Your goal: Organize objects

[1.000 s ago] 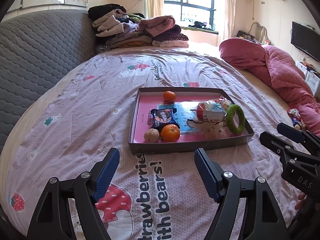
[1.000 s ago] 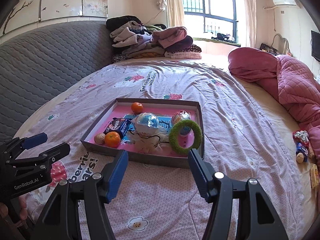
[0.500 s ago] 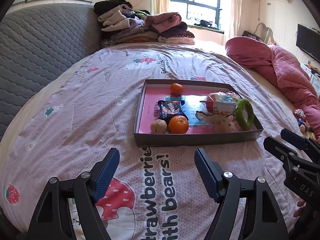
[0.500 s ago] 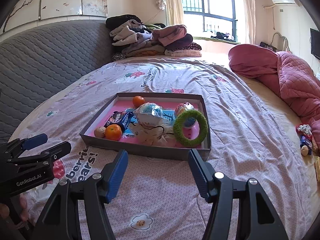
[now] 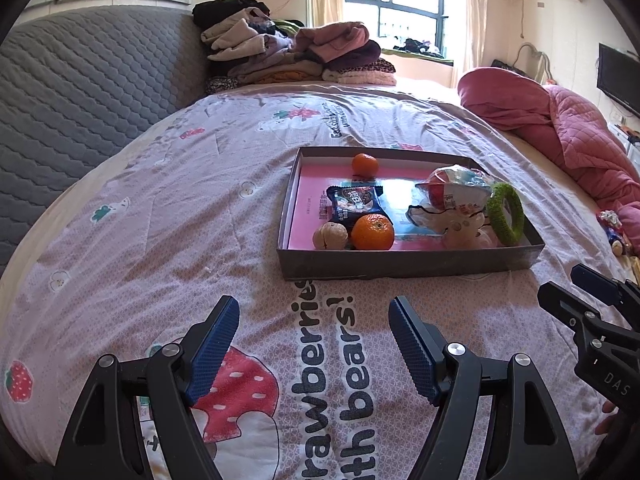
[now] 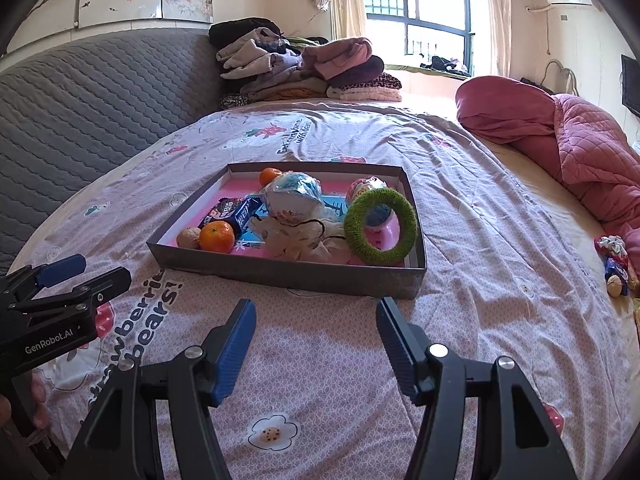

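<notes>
Both grippers hover above the bedsheet (image 5: 168,216) short of the tray (image 5: 404,266) – the left gripper (image 5: 314,344) with jaws spread and nothing between them, the right gripper (image 6: 316,344) likewise wide and empty. Inside the tray lie a walnut (image 5: 330,236) touching an orange (image 5: 373,232), a snack packet (image 5: 354,202) just behind them, a smaller orange (image 5: 365,165) at the far wall, and a green ring (image 5: 506,214) leaning at the right end

A bed (image 5: 168,216) with a strawberry-print sheet lies under both grippers. Ahead sits a shallow box (image 5: 400,266); folded clothes (image 5: 296,56) and a pink quilt (image 5: 568,136) lie beyond.
</notes>
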`<state>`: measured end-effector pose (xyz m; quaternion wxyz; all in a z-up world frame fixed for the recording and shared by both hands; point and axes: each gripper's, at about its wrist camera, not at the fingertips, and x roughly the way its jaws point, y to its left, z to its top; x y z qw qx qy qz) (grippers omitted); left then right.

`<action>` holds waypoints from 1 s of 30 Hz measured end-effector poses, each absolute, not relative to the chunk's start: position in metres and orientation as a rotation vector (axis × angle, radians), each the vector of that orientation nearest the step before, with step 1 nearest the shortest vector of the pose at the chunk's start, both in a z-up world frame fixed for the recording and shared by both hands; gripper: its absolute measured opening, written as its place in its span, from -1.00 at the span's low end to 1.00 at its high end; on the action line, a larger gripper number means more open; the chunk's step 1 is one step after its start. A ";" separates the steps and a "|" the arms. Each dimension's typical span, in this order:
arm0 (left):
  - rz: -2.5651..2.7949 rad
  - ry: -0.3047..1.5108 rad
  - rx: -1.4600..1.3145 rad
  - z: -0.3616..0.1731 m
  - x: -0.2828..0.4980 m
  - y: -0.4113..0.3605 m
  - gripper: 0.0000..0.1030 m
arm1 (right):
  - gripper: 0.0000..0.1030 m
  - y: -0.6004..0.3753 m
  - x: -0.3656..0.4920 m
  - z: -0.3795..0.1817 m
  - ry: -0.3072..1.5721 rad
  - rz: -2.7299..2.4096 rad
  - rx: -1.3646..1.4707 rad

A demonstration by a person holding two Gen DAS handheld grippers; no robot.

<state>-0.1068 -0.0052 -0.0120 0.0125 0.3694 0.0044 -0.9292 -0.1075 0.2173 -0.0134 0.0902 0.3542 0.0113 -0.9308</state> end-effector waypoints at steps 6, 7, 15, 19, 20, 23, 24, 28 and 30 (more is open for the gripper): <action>-2.909 0.017 1.155 -0.020 -0.106 -0.003 0.52 | 0.20 0.221 -0.109 -0.019 0.036 -2.783 1.070; -2.913 0.012 1.153 -0.021 -0.106 -0.002 0.52 | 0.20 0.222 -0.109 -0.021 0.032 -2.785 1.070; -2.922 -0.010 1.156 -0.027 -0.106 0.002 0.52 | 0.20 0.226 -0.110 -0.034 0.029 -2.784 1.099; -2.928 0.009 1.159 -0.029 -0.107 0.001 0.52 | 0.20 0.227 -0.110 -0.038 0.032 -2.788 1.115; -2.927 0.010 1.162 -0.031 -0.107 0.000 0.52 | 0.20 0.228 -0.111 -0.038 0.032 -2.789 1.115; -2.919 0.017 1.174 -0.035 -0.109 -0.001 0.52 | 0.20 0.228 -0.110 -0.040 0.027 -2.787 1.118; -2.915 0.019 1.173 -0.036 -0.109 -0.002 0.52 | 0.20 0.229 -0.110 -0.041 0.027 -2.788 1.121; -2.911 0.018 1.175 -0.038 -0.110 -0.002 0.52 | 0.20 0.231 -0.110 -0.042 0.019 -2.789 1.124; -2.909 0.021 1.172 -0.038 -0.110 -0.003 0.52 | 0.20 0.230 -0.110 -0.042 0.021 -2.791 1.124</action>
